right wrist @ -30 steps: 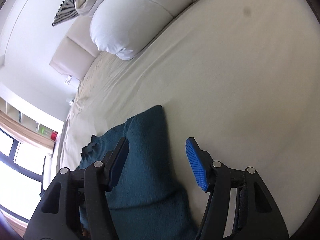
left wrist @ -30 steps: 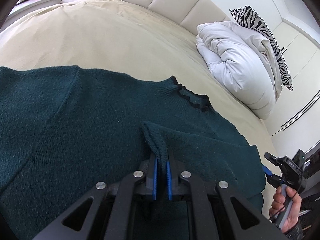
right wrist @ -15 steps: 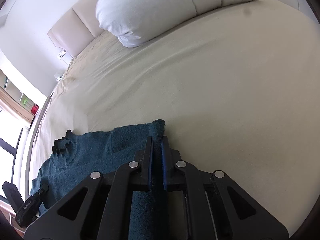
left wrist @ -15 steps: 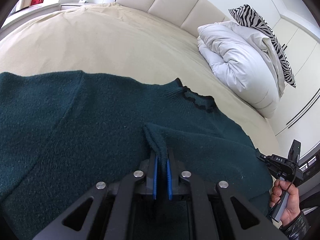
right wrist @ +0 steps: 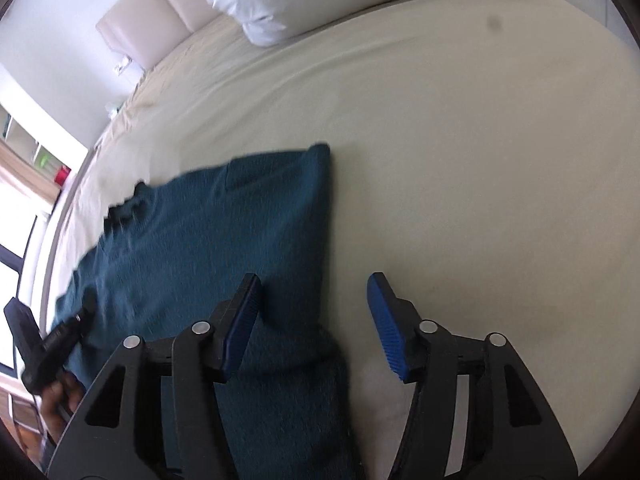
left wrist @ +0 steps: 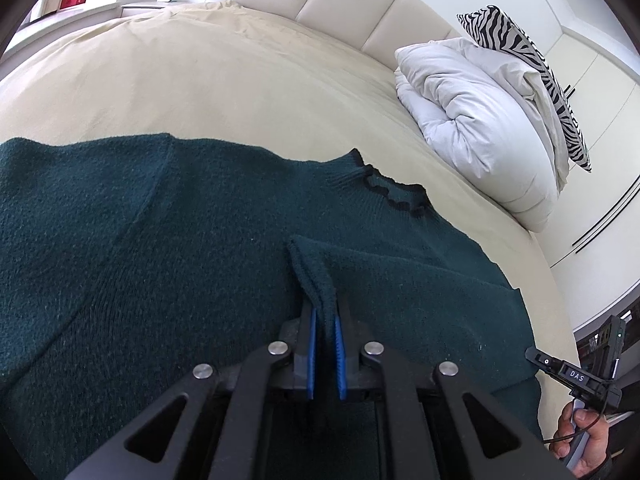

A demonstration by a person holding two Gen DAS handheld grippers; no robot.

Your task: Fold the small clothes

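A dark green knit sweater (left wrist: pixel 140 264) lies spread on the cream bed, its ruffled collar (left wrist: pixel 394 194) pointing toward the headboard. My left gripper (left wrist: pixel 324 354) is shut on a pinched fold of the sweater (left wrist: pixel 314 276) and holds it over the sweater's body. In the right wrist view the sweater (right wrist: pixel 224 248) lies flat with a straight right edge. My right gripper (right wrist: pixel 314 326) is open and empty, low over that edge, one finger above the fabric and the other above the bare sheet.
A rolled white duvet (left wrist: pixel 476 120) and a zebra pillow (left wrist: pixel 528 60) sit at the padded headboard (left wrist: pixel 352 4). The cream sheet (right wrist: pixel 460 160) stretches to the right of the sweater. A nightstand (left wrist: pixel 140 6) stands at the far left.
My right gripper let go of the sweater's edge, opened wide and drew back. The sweater now lies flat there. My left gripper kept its hold and moved slightly.
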